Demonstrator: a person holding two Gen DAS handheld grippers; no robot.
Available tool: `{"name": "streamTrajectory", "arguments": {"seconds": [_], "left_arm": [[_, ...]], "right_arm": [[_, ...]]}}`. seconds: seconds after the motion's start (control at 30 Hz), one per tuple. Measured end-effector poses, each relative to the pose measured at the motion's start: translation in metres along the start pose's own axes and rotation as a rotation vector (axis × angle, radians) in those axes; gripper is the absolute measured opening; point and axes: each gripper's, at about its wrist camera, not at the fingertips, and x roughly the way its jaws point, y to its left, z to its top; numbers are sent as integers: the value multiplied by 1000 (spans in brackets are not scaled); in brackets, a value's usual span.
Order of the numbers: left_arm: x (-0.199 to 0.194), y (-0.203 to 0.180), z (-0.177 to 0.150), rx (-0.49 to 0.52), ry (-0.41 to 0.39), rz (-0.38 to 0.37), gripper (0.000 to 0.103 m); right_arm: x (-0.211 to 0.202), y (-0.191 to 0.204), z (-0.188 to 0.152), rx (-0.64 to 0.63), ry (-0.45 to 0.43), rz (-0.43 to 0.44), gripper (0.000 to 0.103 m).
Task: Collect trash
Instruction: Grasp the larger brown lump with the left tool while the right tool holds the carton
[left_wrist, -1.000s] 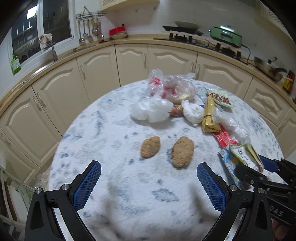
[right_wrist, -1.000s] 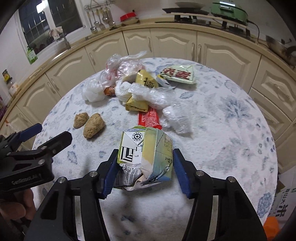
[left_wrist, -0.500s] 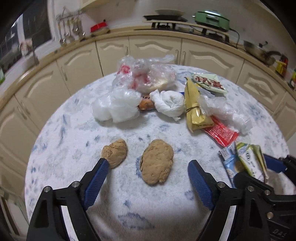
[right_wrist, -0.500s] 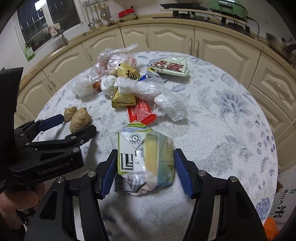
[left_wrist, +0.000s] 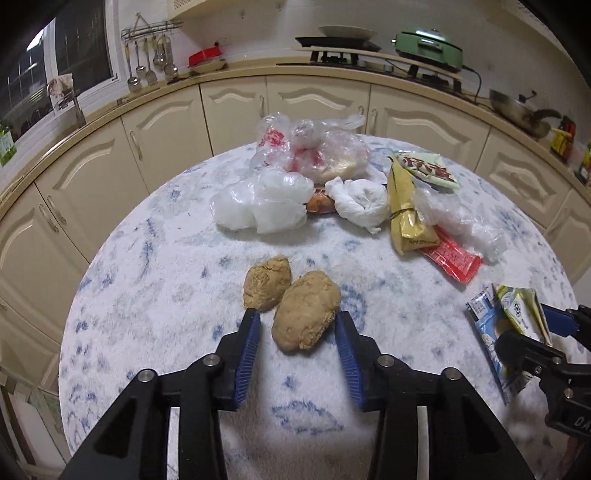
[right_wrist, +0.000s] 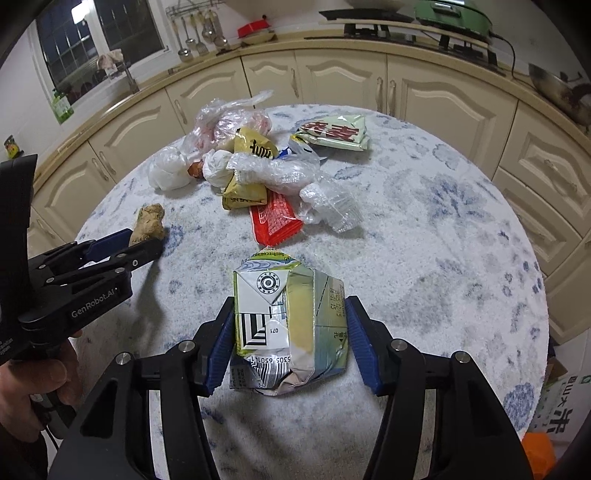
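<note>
Table (left_wrist: 155, 332): a round top covered by a white fleecy cloth with blue flecks; cream kitchen cabinets (left_wrist: 317, 107) are seen curving behind it.
Trash heap (left_wrist: 332, 184): gathered at the far side of the table; made up of the items listed next.
Clear plastic bag (left_wrist: 314, 147): printed in red, crumpled, placed at the back of the heap.
White plastic bags (left_wrist: 262, 206): bunched at the heap's left front.
Yellow snack packet (left_wrist: 408, 218): folded and bound by a band, laid just beside a red wrapper (left_wrist: 452, 256).
Green sachet (left_wrist: 428, 171): laid flat at the heap's right rear.
Flattened carton (right_wrist: 290, 317): set near the table's front edge, apart from the heap; pressed on both sides by the blue pads of the right gripper (right_wrist: 290, 341), by which it is gripped.
Larger brown lump (left_wrist: 304, 314): located mid-table, in front of the heap, touching a smaller brown lump (left_wrist: 266, 282) on its left.
Left gripper (left_wrist: 297, 334): jaws are closing; the larger lump is enclosed between them, the right pad close against it and a gap seen at the left pad.
Hand (right_wrist: 33, 384): seen around the left gripper's handle in the right wrist view.
</note>
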Motion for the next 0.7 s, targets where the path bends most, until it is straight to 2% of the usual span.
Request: {"name": "streamTrajectory", "arguments": {"seconds": [0.03, 0.07, 0.13, 0.17, 0.27, 0.47, 0.7], "left_arm": [[0, -1, -1, 2, 1, 1, 57], [1, -3, 0, 5, -1, 10, 61], [4, -5, 2, 10, -2, 12, 63], [4, -4, 5, 2, -1, -4, 62], [6, -2, 10, -15, -8, -12, 31], [-2, 8, -1, -55, -12, -62, 31], [-29, 16, -15, -92, -39, -68, 31]], "right_arm": [[0, 0, -1, 2, 2, 1, 58], [1, 0, -2, 5, 4, 4, 58], [1, 0, -2, 3, 3, 3, 58], [1, 0, -2, 4, 2, 6, 58], [-1, -1, -2, 6, -1, 9, 58], [-6, -6, -3, 18, -8, 7, 58], [-11, -9, -4, 30, -16, 21, 58]]}}
